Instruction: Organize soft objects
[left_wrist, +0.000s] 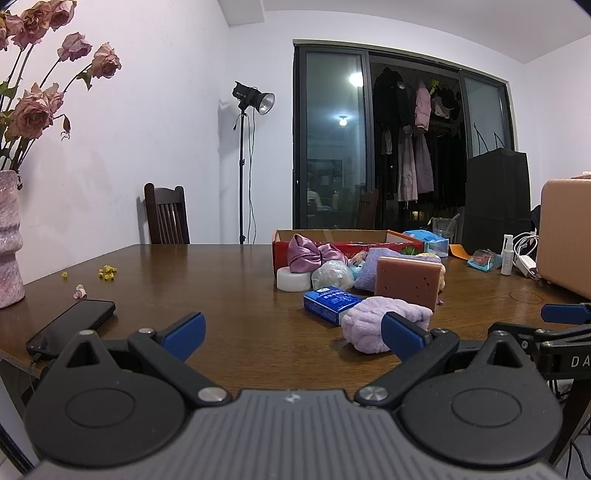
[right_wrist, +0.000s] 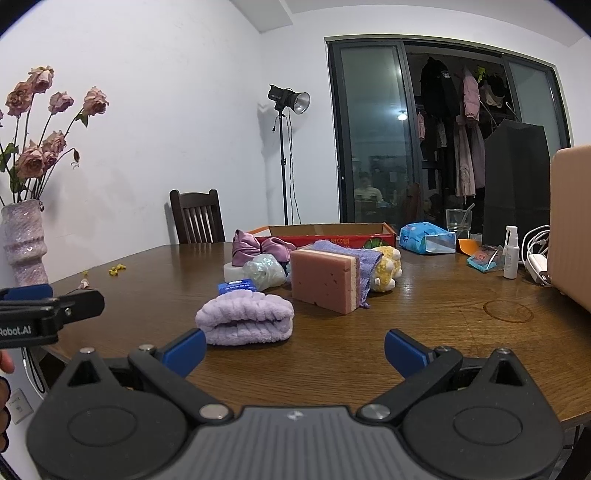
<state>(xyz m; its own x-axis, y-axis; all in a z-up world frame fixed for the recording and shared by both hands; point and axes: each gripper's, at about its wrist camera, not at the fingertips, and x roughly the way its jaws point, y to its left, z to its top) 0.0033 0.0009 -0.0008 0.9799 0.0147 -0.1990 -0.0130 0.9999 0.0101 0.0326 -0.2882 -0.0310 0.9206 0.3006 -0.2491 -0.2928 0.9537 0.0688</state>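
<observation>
Both my grippers, left (left_wrist: 293, 334) and right (right_wrist: 294, 350), gape wide, empty; lilac towel (right_wrist: 245, 320) at 12 o'clock, "Robot.AI" legible at 9.

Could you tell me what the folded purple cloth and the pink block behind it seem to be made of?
Purple cloth: looks like plush fleece or microfibre, matte, with fuzzy ribbed folds. Pink block: probably foam sponge, matte, with small pits on its face and a paler layer along one side.
</observation>
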